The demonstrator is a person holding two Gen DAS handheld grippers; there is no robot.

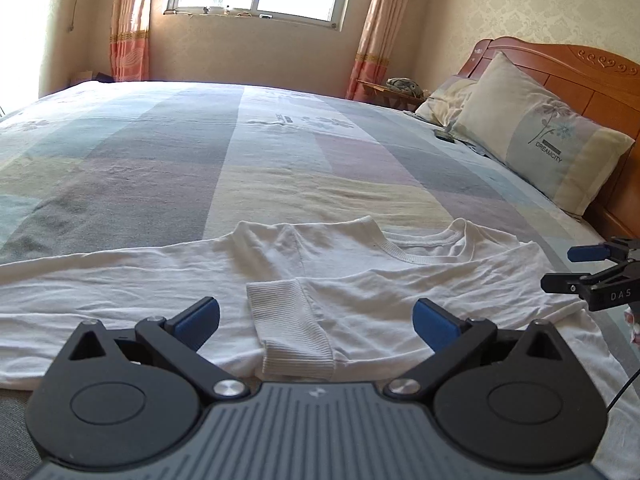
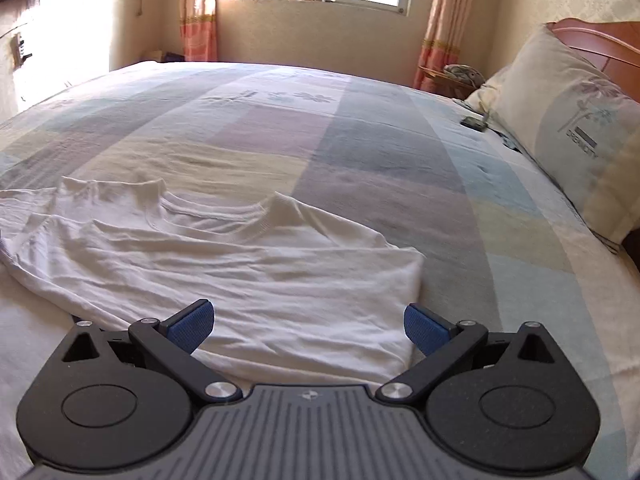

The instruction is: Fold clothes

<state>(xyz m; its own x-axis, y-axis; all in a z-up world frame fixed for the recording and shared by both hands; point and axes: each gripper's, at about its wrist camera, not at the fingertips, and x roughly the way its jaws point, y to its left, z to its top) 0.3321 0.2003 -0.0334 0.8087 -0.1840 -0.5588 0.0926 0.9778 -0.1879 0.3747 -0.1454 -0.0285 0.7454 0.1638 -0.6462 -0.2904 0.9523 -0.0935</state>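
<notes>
The white shirt (image 1: 360, 280), soft, light and easily wrinkled, lies flat on the bed (image 1: 240, 152) near the pillow (image 1: 540, 136), so both spread claws, left claw (image 1: 316, 322) and right claw (image 2: 308, 326), should probably pinch its edges.

White long-sleeved cotton-like knit shirt (image 1: 360, 292): soft, matt, finely creased; ribbed cuff (image 1: 290, 328) and ribbed neckband. Pastel patchwork bedsheet (image 1: 224, 152): woven cloth, matt, lightly wrinkled. Left gripper (image 1: 316, 320), right gripper (image 2: 309, 326): matt black plastic arms, blue textured pads (image 2: 191, 326), brushed metal pivot pins, grey ridged body. Reddish wooden headboard (image 1: 560, 68): glossy, carved. Printed pillow (image 1: 536, 136): matt cloth.
</notes>
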